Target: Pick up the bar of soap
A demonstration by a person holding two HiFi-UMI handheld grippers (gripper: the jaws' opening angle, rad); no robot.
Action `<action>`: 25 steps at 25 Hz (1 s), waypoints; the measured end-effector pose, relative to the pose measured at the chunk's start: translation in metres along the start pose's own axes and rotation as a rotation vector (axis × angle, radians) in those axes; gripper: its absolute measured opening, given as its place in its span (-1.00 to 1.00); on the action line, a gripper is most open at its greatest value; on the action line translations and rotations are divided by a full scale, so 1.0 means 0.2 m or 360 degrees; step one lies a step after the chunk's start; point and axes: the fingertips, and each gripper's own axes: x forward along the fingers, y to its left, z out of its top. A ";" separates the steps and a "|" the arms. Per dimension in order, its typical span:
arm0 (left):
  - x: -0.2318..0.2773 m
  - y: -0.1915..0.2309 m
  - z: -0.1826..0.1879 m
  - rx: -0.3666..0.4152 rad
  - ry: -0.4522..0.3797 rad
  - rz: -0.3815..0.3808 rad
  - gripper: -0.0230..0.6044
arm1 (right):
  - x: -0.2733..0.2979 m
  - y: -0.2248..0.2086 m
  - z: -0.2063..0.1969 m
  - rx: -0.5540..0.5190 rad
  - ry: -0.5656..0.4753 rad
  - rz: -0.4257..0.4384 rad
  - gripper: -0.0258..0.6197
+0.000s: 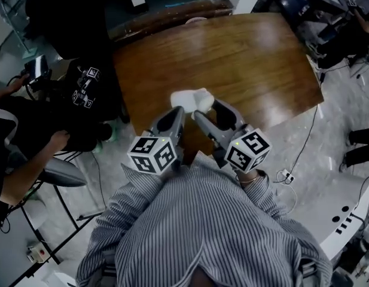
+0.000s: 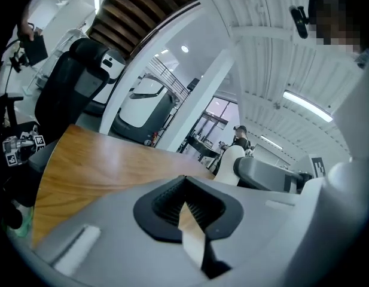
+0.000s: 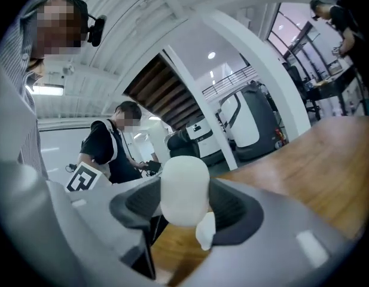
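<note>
Head view: the brown wooden tabletop (image 1: 262, 64) spreads from centre toward 1 o'clock, and the left tool (image 1: 177, 110) and right tool (image 1: 207, 106) sit side by side over its near edge. The left tool's jaws meet at their tips, holding nothing. The right tool's jaws are clamped on the white bar of soap (image 1: 193, 98), at 12 o'clock of both tools.

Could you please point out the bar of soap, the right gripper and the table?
bar of soap (image 3: 183, 187): right gripper view, rounded front.
right gripper (image 1: 205, 105): head view, between its fingertips.
table (image 1: 256, 58): head view, bare wooden top.
</note>
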 end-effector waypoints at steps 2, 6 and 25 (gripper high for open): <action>0.00 -0.02 -0.02 0.0016 0.0025 0.0001 -0.91 | -0.03 -0.01 -0.03 0.0052 -0.0028 -0.0048 -0.13; -0.01 -0.06 -0.02 0.0041 0.0019 0.0009 -0.91 | -0.06 -0.02 -0.05 0.0036 0.0009 -0.0077 -0.13; -0.03 -0.05 0.00 0.0072 -0.0017 0.0026 -0.91 | -0.06 -0.02 -0.05 -0.0045 0.0013 -0.0112 -0.13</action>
